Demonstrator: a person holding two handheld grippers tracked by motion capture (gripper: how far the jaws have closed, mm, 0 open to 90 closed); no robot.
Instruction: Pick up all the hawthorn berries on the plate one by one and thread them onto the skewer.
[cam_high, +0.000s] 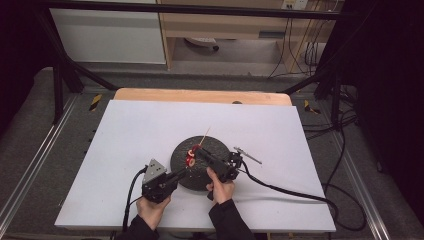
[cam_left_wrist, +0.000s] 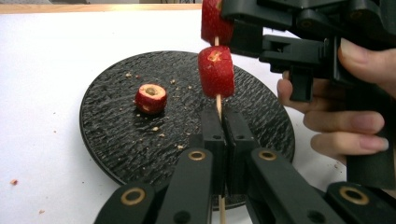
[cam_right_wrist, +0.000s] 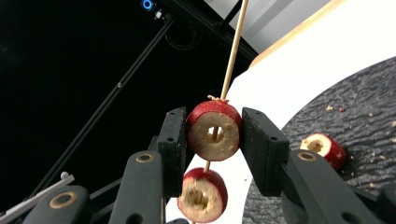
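From above, the white desk (cam_high: 150, 130) carries a round black plate (cam_high: 220, 150), and both hands meet over its near half. The left tongs (cam_high: 186, 171) reach in from about 7 o'clock of the plate, the right tongs (cam_high: 197, 151) from about 5 o'clock. At that distance the fruit is a small red blur with the tip of a wooden skewer (cam_high: 206, 133) slanting up towards 1 o'clock.

The left gripper view fills in the grip: the left tongs (cam_left_wrist: 224, 133) are closed tight on the bare lower part of the skewer (cam_left_wrist: 218, 102), which rises between the two black jaws. A red fruit slice (cam_left_wrist: 215, 71) is threaded on the stick just above the jaws, with a second slice (cam_left_wrist: 215, 21) higher up at the right tongs. A loose third slice (cam_left_wrist: 151, 98) lies on the plate (cam_left_wrist: 112, 140) at about 10 o'clock from the jaws, among crumbs.

The right gripper view shows what the others hide: the right tongs (cam_right_wrist: 214, 135) are clamped on the upper slice (cam_right_wrist: 214, 135), pads pressing both sides, the cored hole facing the camera with the skewer (cam_right_wrist: 233, 46) running through it. The lower slice (cam_right_wrist: 202, 195) hangs on the stick below, and the loose slice (cam_right_wrist: 323, 148) lies on the plate (cam_right_wrist: 364, 107) at 3 o'clock.
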